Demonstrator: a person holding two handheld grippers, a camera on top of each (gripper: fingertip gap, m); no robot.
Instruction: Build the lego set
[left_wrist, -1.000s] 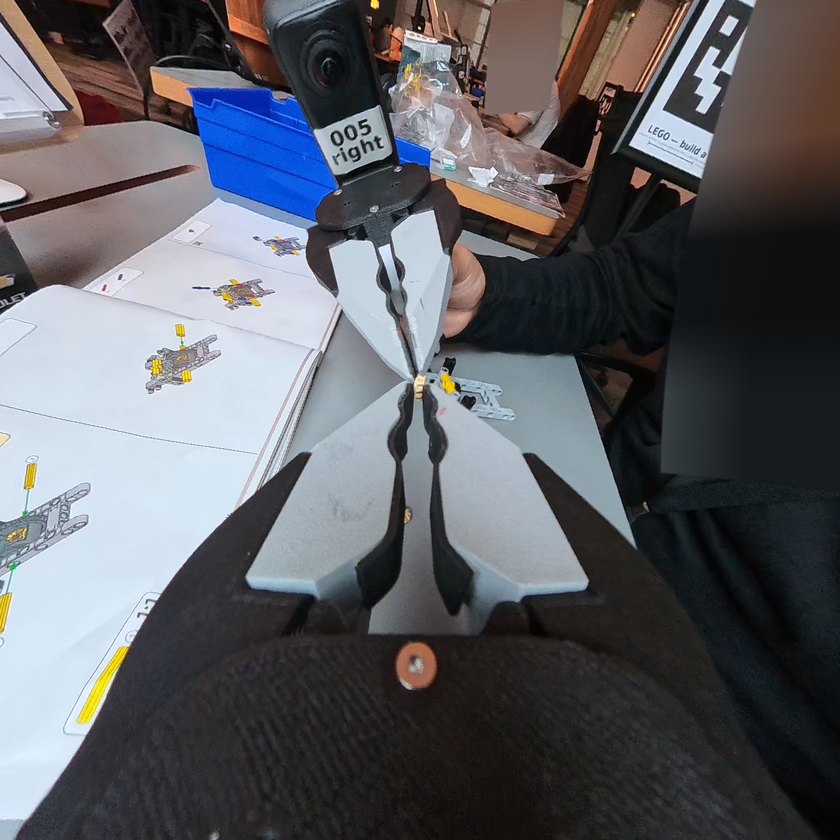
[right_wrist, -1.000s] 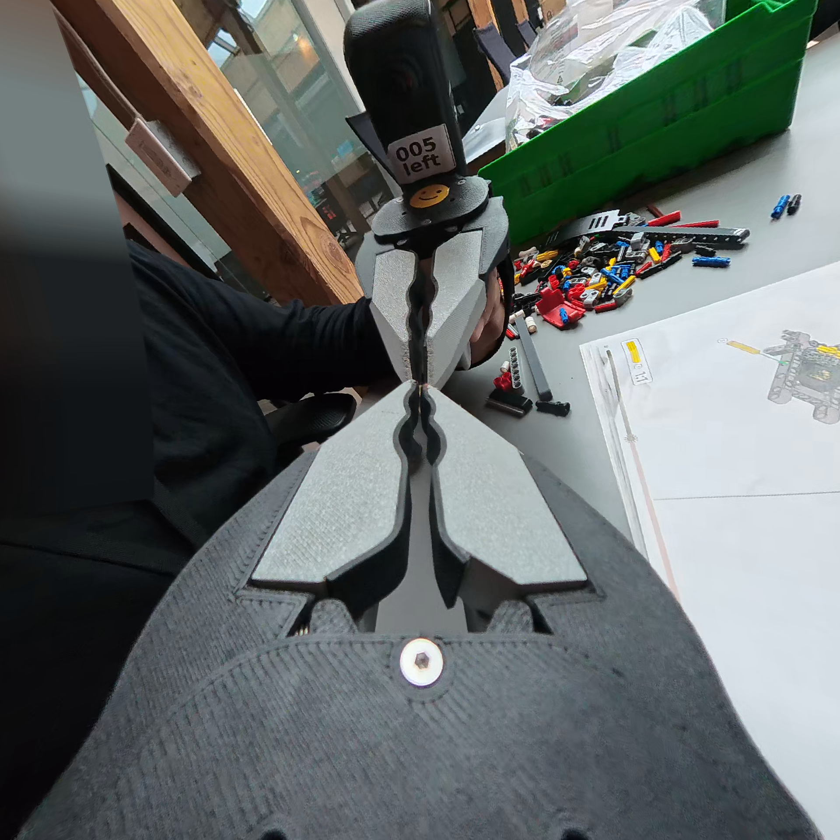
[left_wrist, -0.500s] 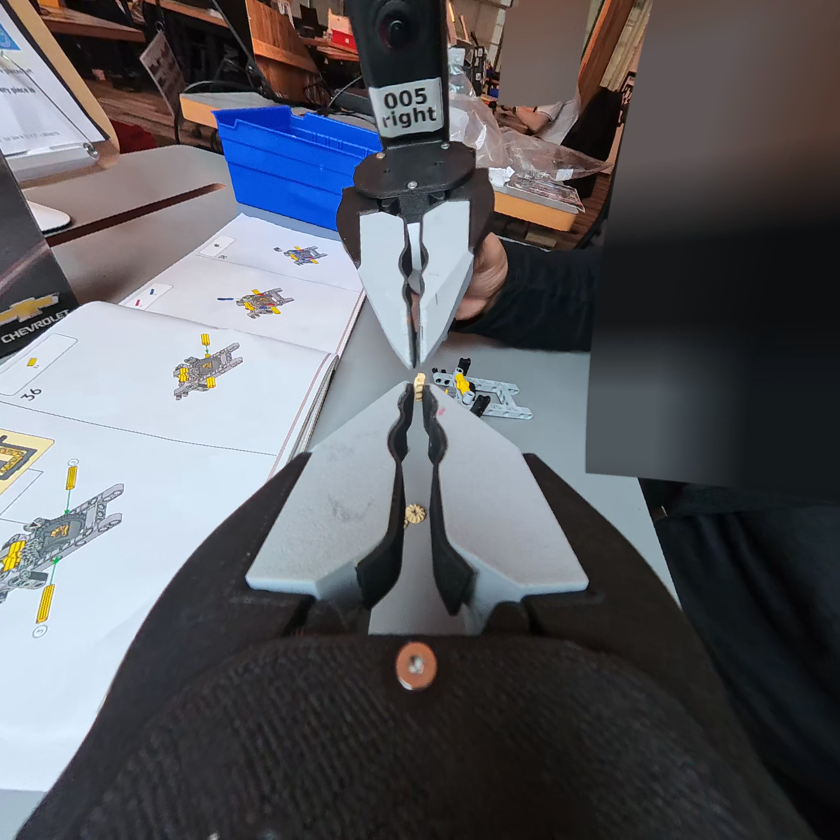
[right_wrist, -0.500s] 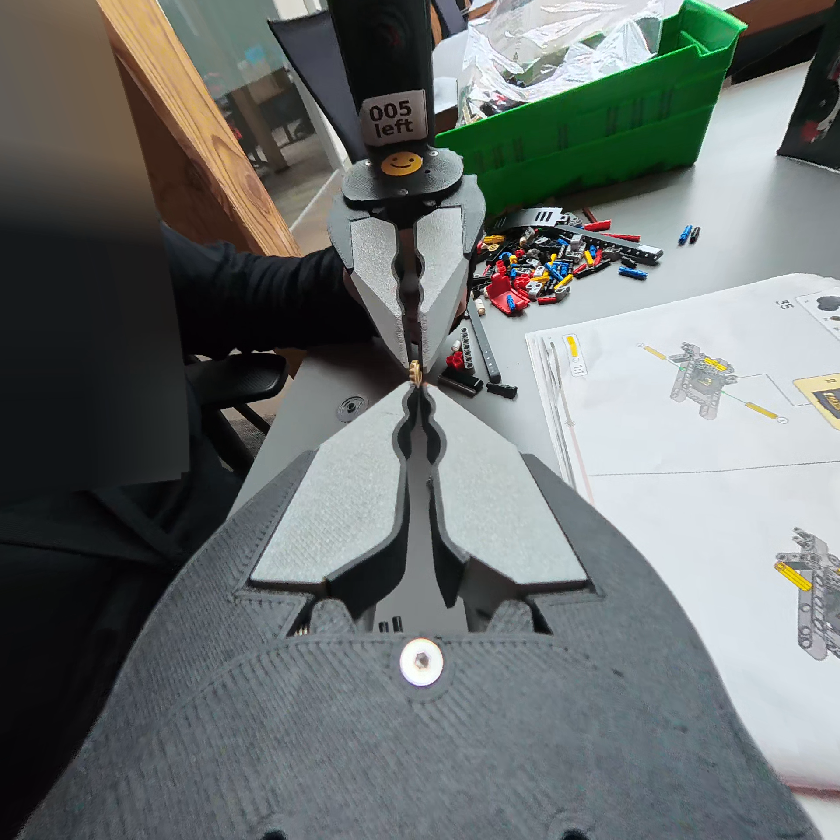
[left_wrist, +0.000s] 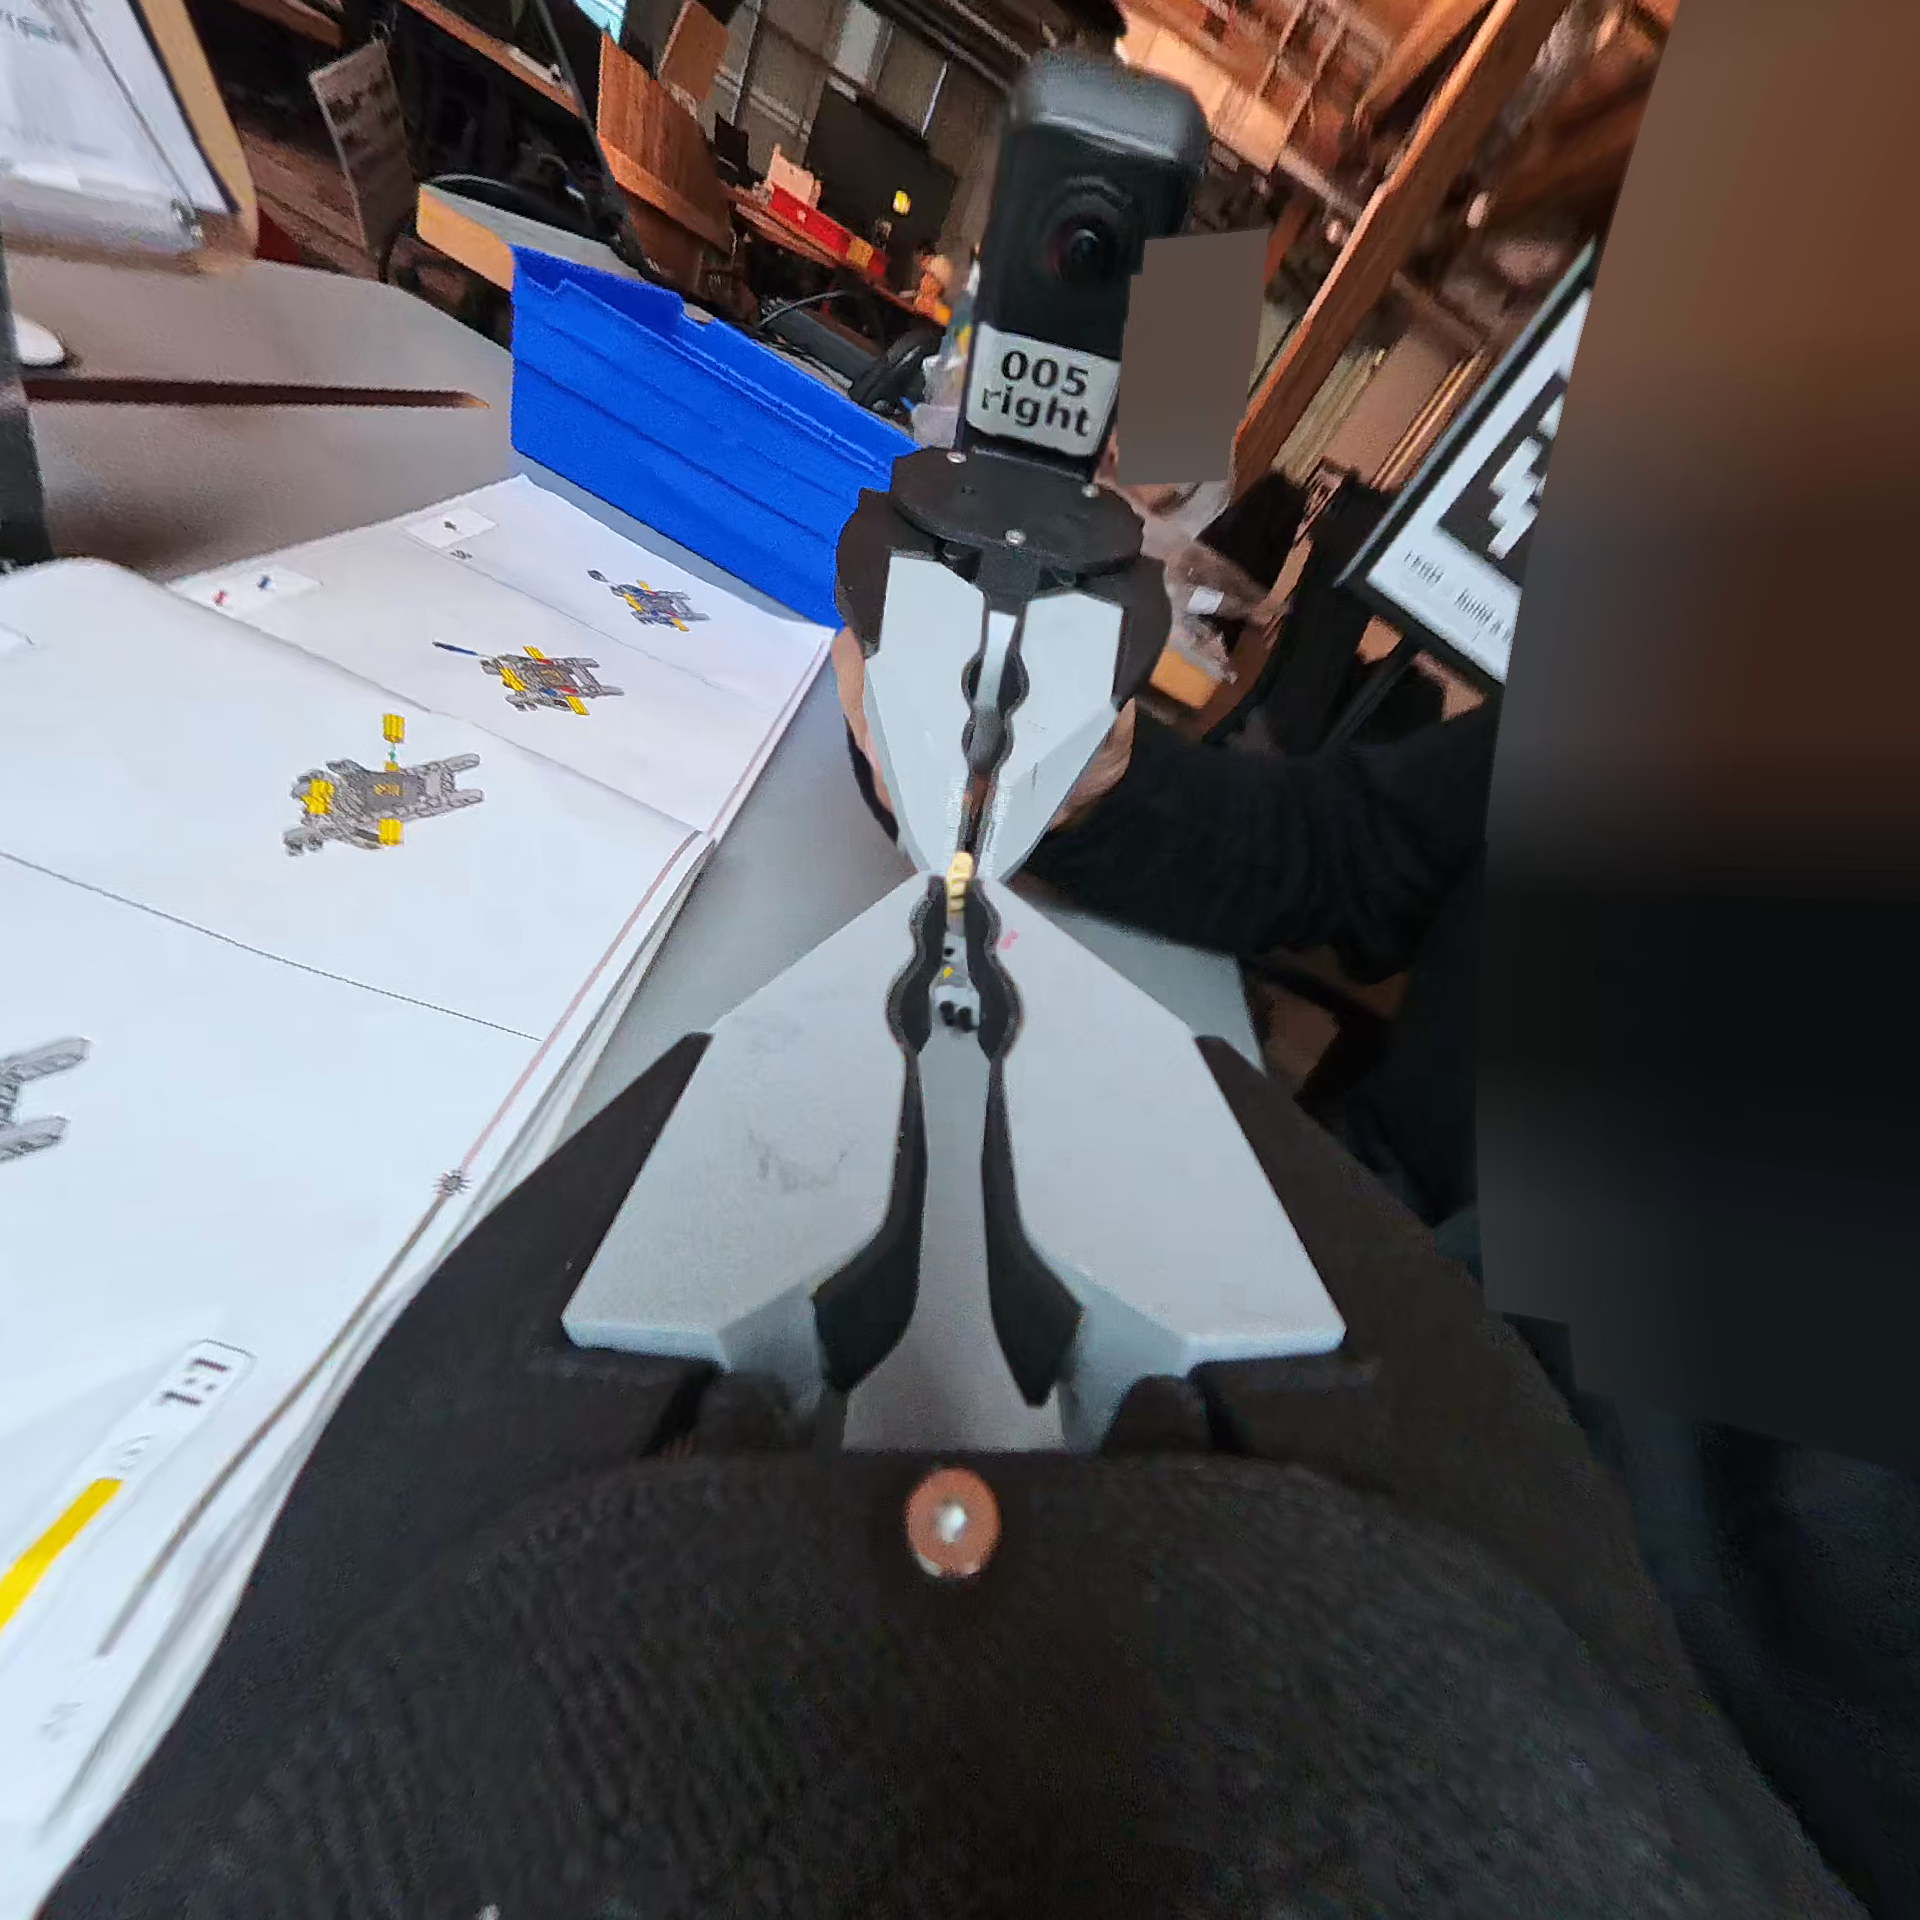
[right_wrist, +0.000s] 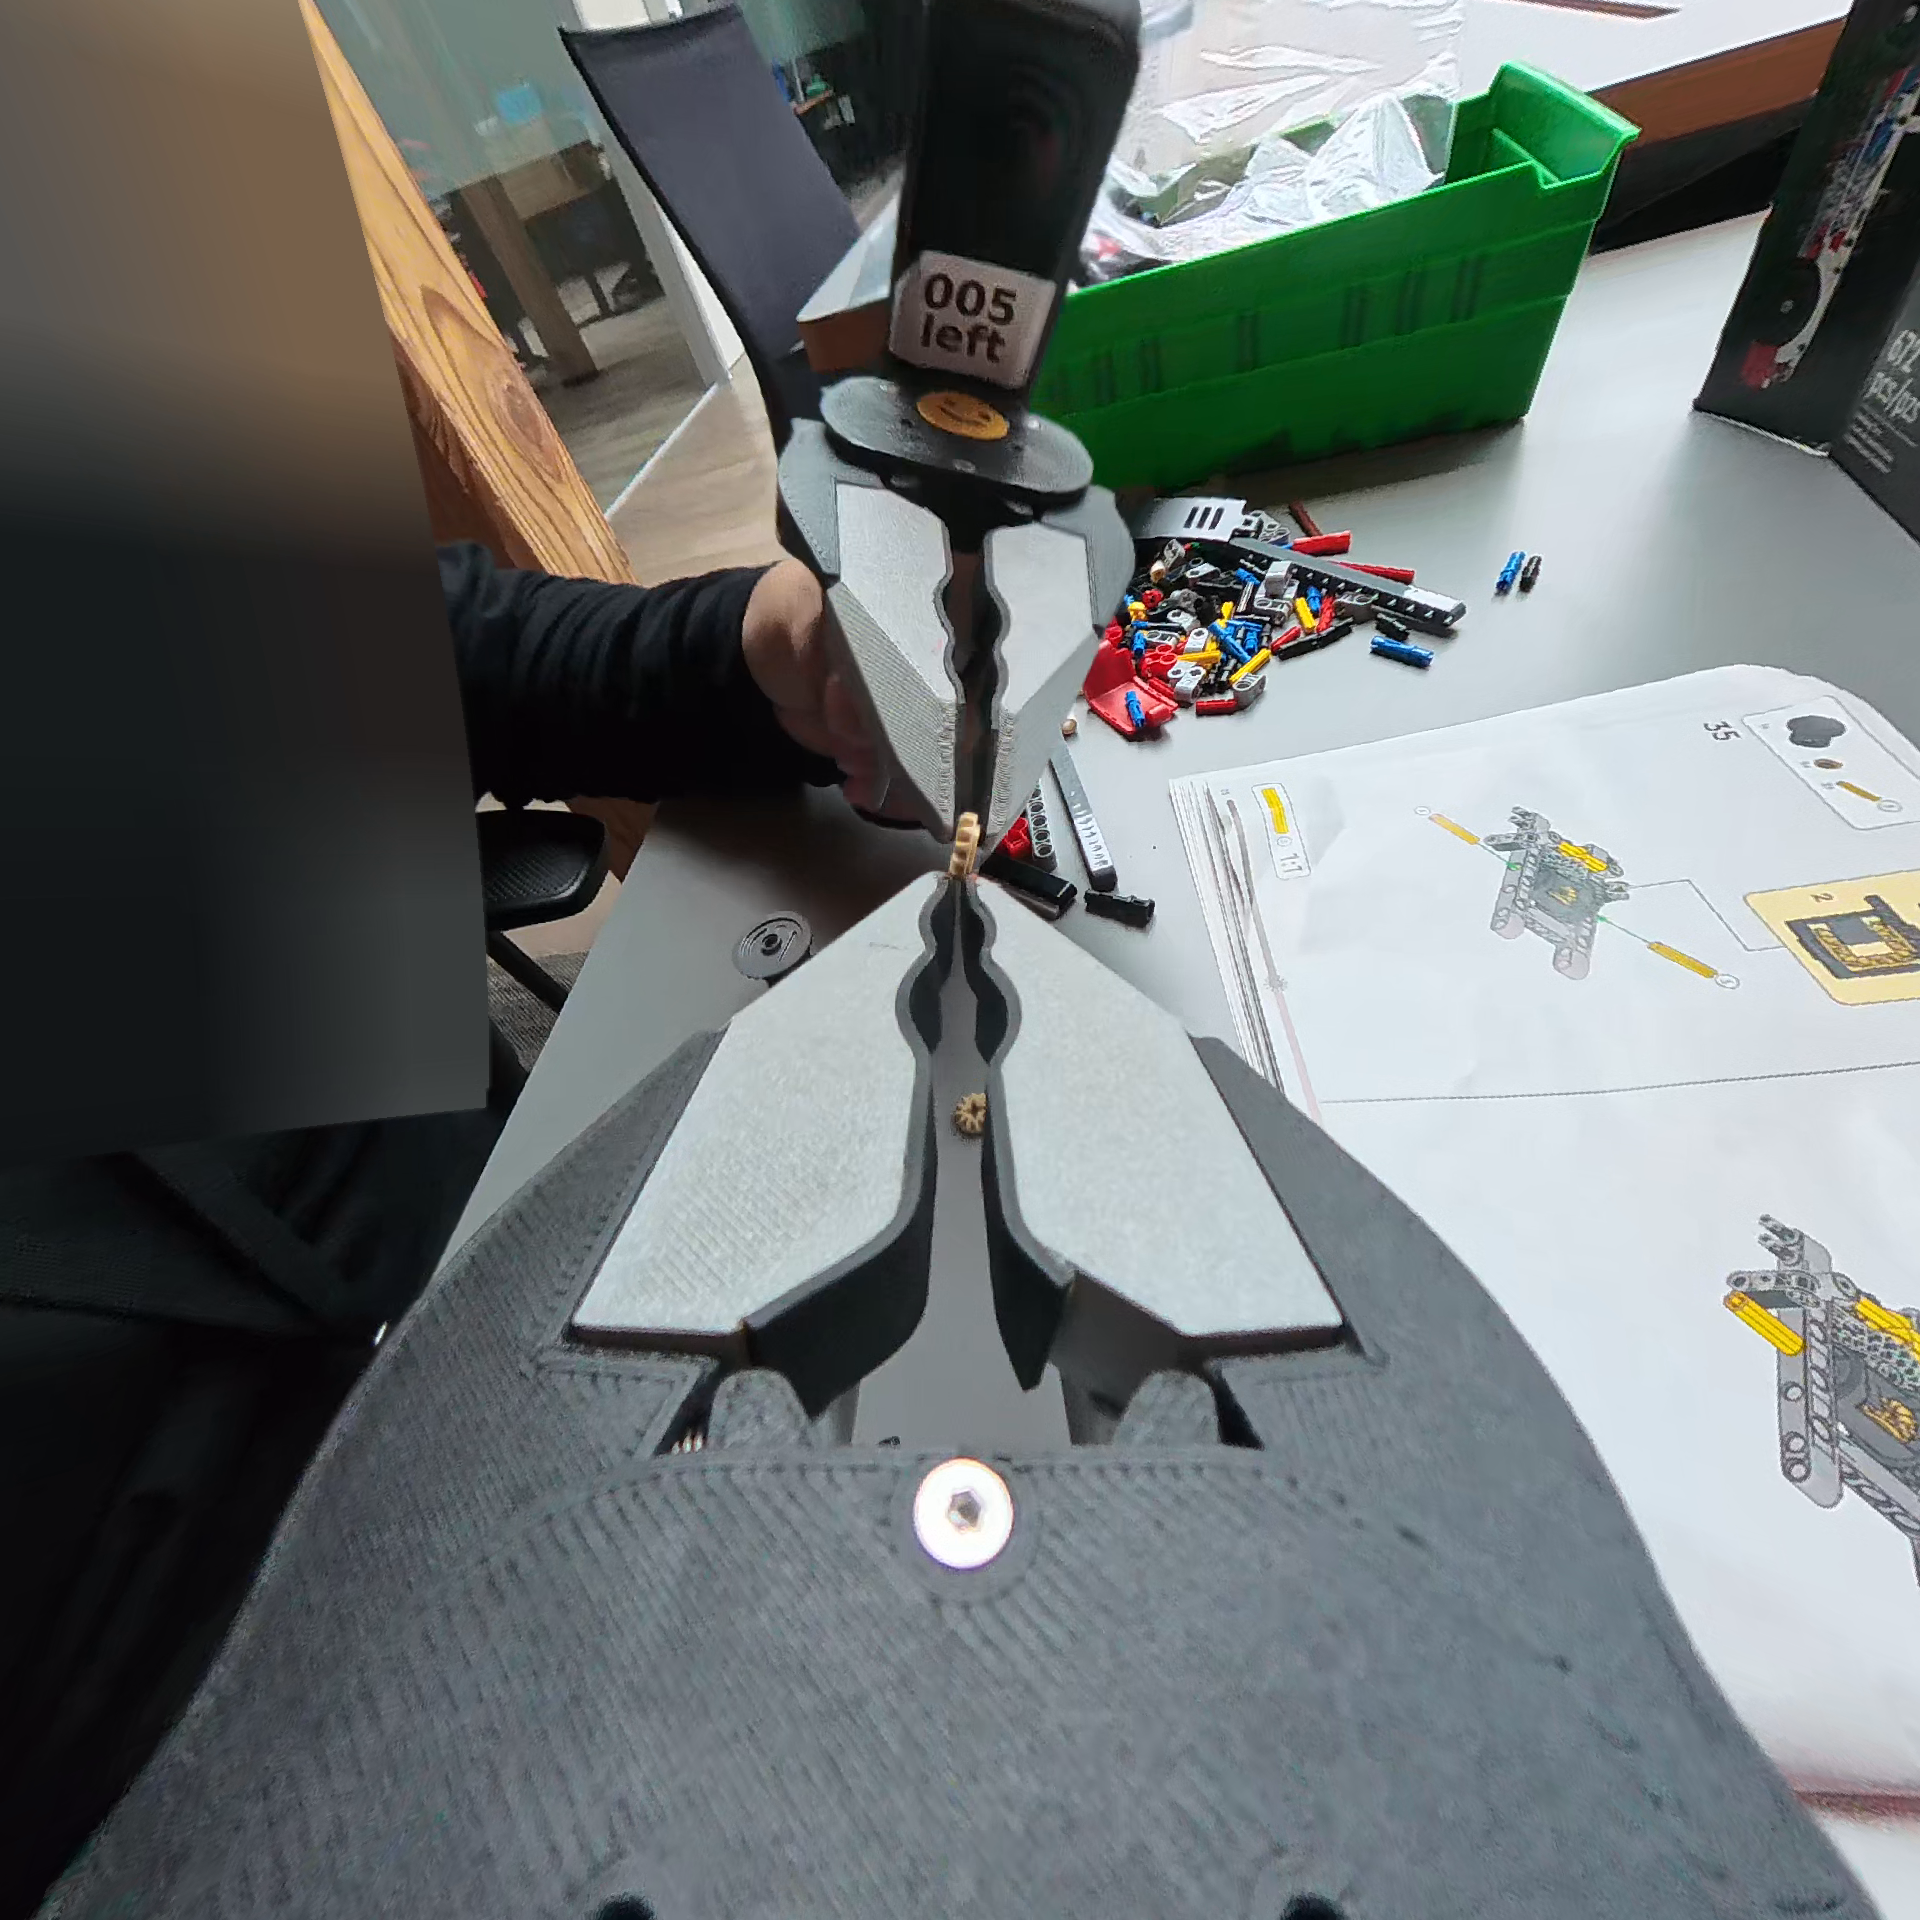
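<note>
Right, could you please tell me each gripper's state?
Left gripper: closed on a tan gear.
Right gripper: closed, tips at the gear, seemingly empty.

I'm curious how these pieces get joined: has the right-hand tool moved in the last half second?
Yes. Against the blue bin, the right tool has shifted rightward and lower, and its tips now nearly meet the tan gear.

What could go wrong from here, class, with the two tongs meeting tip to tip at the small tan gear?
1. The tan gear seems pinched only at the very tips of the left tongs. A nudge from the shut right tongs could flick it out.
2. If dropped, it may bounce off the table, whose edge is close, or get confused with the second tan gear lying below.
</note>
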